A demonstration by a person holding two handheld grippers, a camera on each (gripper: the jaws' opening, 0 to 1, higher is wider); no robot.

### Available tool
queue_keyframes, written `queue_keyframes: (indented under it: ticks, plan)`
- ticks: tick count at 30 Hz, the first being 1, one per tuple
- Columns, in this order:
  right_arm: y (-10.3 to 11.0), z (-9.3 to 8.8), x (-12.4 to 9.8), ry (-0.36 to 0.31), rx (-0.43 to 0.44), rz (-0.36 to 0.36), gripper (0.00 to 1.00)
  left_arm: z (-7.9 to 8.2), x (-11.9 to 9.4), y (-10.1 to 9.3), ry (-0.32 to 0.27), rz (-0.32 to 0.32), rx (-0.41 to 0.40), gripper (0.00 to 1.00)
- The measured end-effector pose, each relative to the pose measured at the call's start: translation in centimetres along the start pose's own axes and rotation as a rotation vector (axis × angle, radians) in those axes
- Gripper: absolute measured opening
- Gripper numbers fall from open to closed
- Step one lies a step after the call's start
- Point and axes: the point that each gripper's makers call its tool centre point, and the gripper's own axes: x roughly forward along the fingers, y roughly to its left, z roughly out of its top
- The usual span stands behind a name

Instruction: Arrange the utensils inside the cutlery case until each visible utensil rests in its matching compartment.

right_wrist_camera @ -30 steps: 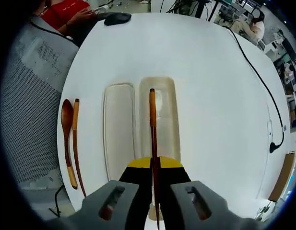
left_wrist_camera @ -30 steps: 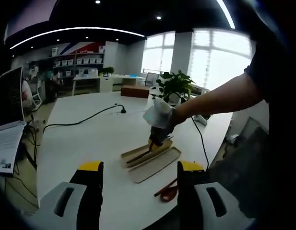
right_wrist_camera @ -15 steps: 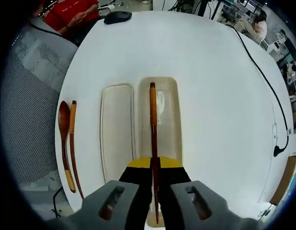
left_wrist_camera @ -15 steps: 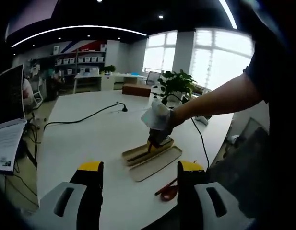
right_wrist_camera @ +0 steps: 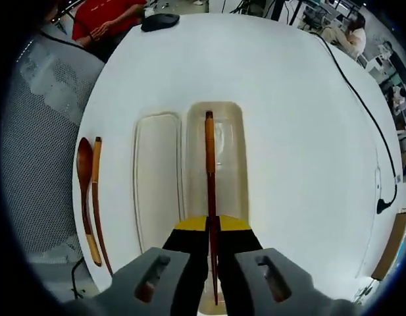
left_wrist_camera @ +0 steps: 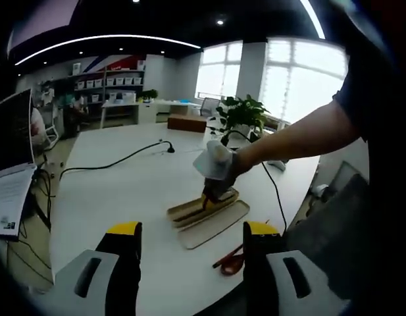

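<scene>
In the right gripper view my right gripper (right_wrist_camera: 210, 224) is shut on a dark chopstick (right_wrist_camera: 208, 164) with an orange end, which points along the beige case tray (right_wrist_camera: 230, 151) just above it. The flat case lid (right_wrist_camera: 156, 178) lies alongside on the left. A wooden spoon (right_wrist_camera: 83, 187) and a second chopstick (right_wrist_camera: 96, 197) lie side by side near the table edge. In the left gripper view my left gripper (left_wrist_camera: 193, 230) stands open with nothing between its fingers, well short of the case (left_wrist_camera: 193, 212). A gloved hand holds the right gripper (left_wrist_camera: 214, 187) over it.
The round white table (right_wrist_camera: 288, 79) carries a black mouse (right_wrist_camera: 160, 22) at its far edge and a black cable (right_wrist_camera: 364, 105) on the right. A grey mesh chair (right_wrist_camera: 38, 131) stands beside the table. A person in red sits beyond. A laptop (left_wrist_camera: 8, 178) stands at the left.
The right gripper with its chopstick has shifted slightly over the tray, so the case sits a little further left in its view. The left gripper has stayed still.
</scene>
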Motion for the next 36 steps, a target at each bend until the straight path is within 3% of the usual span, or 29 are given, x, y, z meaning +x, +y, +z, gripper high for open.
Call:
queue_keyframes:
  ticks: [2, 5, 7, 12, 23, 36]
  plan:
    - [0.0, 0.0, 0.0, -0.003, 0.003, 0.006, 0.00, 0.0, 0.0, 0.0, 0.000, 0.001, 0.000, 0.64]
    - [0.0, 0.0, -0.1, -0.006, 0.079, 0.010, 0.02, 0.0, 0.0, 0.0, 0.000, 0.000, 0.000, 0.64]
    - [-0.3, -0.2, -0.2, -0.007, 0.065, 0.001, 0.10, 0.0, 0.0, -0.1, 0.000, -0.001, 0.003, 0.64]
    - [-0.1, 0.2, -1.3, -0.035, 0.068, -0.014, 0.14, 0.1, 0.0, -0.1, -0.003, -0.001, 0.003, 0.64]
    - [0.3, 1.1, -4.0, -0.131, 0.122, -0.054, 0.14, 0.1, 0.0, -0.1, -0.005, -0.001, 0.010, 0.64]
    - [0.3, 0.5, -6.9, -0.203, 0.198, -0.127, 0.17, 0.5, -0.2, -0.1, -0.020, 0.008, 0.029, 0.64]
